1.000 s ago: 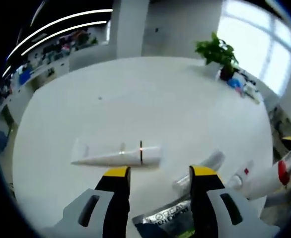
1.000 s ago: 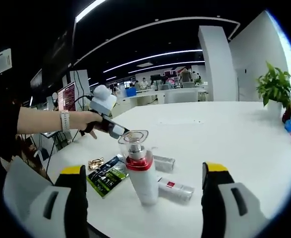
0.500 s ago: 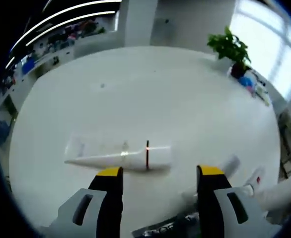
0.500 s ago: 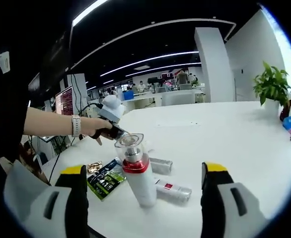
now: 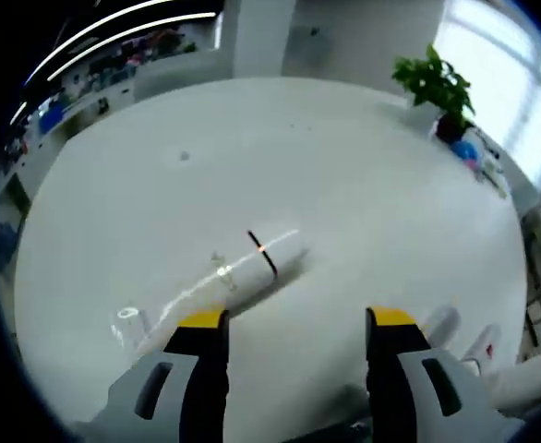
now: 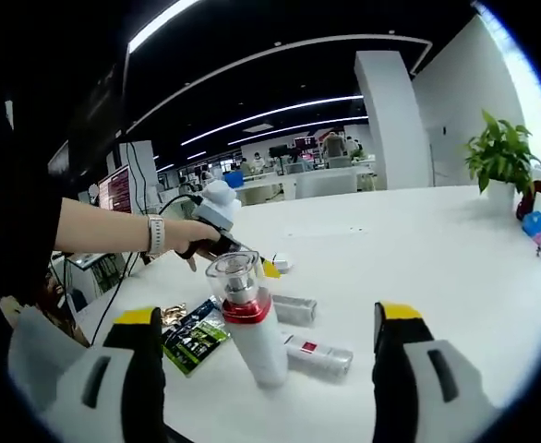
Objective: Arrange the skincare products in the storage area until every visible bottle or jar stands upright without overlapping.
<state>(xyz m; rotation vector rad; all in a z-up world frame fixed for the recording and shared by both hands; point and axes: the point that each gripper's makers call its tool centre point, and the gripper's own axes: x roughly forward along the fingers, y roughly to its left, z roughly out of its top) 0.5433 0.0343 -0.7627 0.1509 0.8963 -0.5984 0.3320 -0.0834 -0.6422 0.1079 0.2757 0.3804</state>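
Both grippers gape empty: 1 white tube [image 5: 243, 272] lying, 1 red-collared bottle [image 6: 248, 328] upright, 2 small bottles flat.

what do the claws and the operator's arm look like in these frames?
Both claws, left claw and right claw, have light grey moulded jaws with slotted bodies, black inner faces and yellow tips. In the right gripper view the person's forearm is bare below a dark short sleeve, with a white wristwatch.
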